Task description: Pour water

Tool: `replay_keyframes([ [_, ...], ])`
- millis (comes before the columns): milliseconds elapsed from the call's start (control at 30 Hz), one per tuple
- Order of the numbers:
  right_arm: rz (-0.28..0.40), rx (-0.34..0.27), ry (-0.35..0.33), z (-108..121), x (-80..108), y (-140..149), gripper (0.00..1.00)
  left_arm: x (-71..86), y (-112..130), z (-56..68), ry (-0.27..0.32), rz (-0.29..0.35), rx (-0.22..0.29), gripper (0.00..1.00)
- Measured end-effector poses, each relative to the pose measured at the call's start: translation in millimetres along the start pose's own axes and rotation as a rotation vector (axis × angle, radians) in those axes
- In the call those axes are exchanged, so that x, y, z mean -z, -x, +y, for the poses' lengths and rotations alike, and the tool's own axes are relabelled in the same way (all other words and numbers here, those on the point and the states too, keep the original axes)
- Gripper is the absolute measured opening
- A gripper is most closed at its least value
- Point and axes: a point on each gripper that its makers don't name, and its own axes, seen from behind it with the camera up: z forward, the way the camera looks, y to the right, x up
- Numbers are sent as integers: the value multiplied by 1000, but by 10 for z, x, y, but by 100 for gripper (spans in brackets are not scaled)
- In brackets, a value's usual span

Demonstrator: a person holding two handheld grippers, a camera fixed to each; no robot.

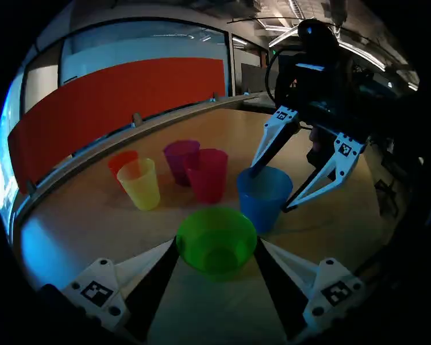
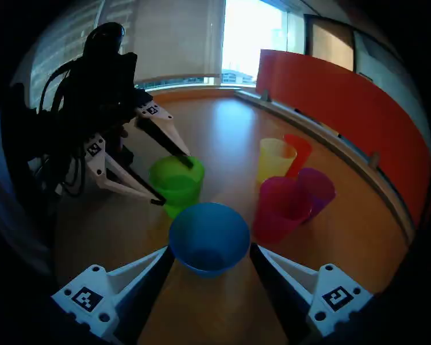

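Observation:
A green cup sits between my left gripper's fingers, which press on both its sides. Just right of it is a blue cup, straddled by the right gripper coming in from the far side. In the right gripper view the blue cup is held between the right gripper's fingers. Beyond it the green cup is gripped by the left gripper. Both cups stand upright, side by side, over the wooden table. I cannot tell whether either holds water.
Behind the held cups stands a cluster: a yellow cup, an orange cup, a purple cup and a magenta cup. A red panel runs along the table's far edge. A window is bright.

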Motion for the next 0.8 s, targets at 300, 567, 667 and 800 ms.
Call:
replay_keyframes([
  [300, 3, -14, 27, 18, 94, 89, 100, 88, 41, -25, -19, -10, -5, 91],
  [567, 2, -36, 73, 39, 247, 227, 100, 251, 108, -66, -51, -19, -9, 91],
  [667, 6, -50, 92, 45, 333, 280, 100, 336, 123, -95, -66, -16, 1, 91],
  [800, 26, -77, 131, 80, 452, 313, 100, 455, 135, -140, -94, -7, 15, 91],
])
